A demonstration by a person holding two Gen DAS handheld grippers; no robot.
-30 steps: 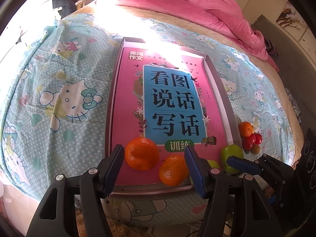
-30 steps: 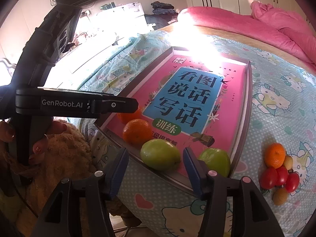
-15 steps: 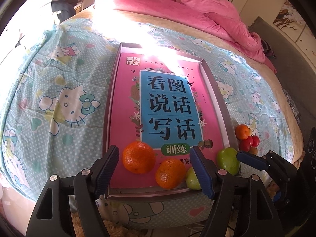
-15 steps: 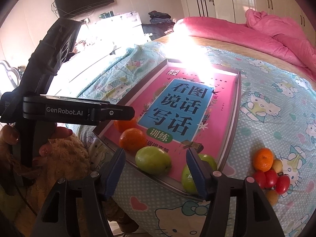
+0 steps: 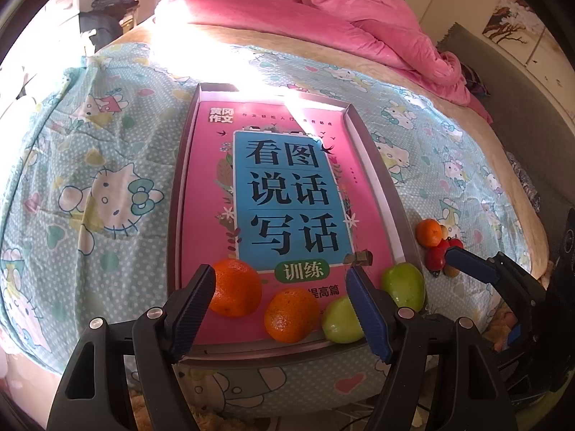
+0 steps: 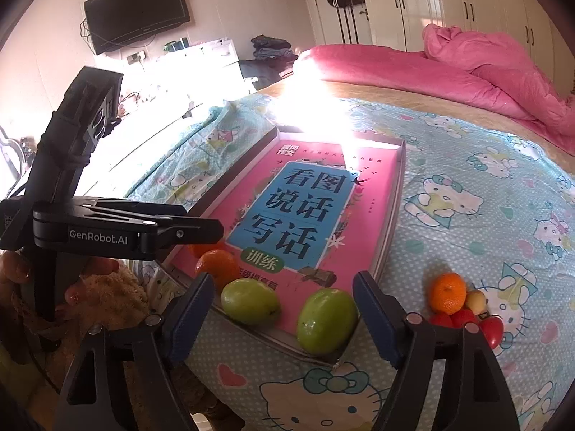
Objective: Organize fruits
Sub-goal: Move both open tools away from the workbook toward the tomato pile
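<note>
Both grippers hang over the near edge of the tray (image 5: 181, 194) on the bed, and neither has hold of anything. Left gripper (image 5: 280, 309) has just been opening; its jaws stand wide, with two oranges between them untouched: one (image 5: 235, 287) at about 10 o'clock from the gap's middle, close to the left pad, the other (image 5: 291, 315) just right of centre. Right gripper (image 6: 284, 314) has also just been spreading, and its jaws now bracket two green fruits lying on the pink book (image 6: 298, 208) at the tray's near rim, one (image 6: 250, 301) toward the left pad and one (image 6: 327, 321) close to the right pad; the pads do not appear to press on either.

So four fruits sit in a row along the tray's near edge. The rest lie in a small heap on the sheet (image 6: 467, 165) outside the tray, at roughly 3 o'clock from the right gripper: a small orange (image 6: 448, 292), a pale round fruit (image 6: 476, 301) and red tomatoes (image 6: 494, 328), all touching.

Judging by this, the step in hand is letting go and moving on to that heap. To do it well, lift each gripper straight up before swinging away, so a pad does not nudge a round fruit across the slick book cover. Then take one loose piece at a time, starting with the orange on top.
</note>
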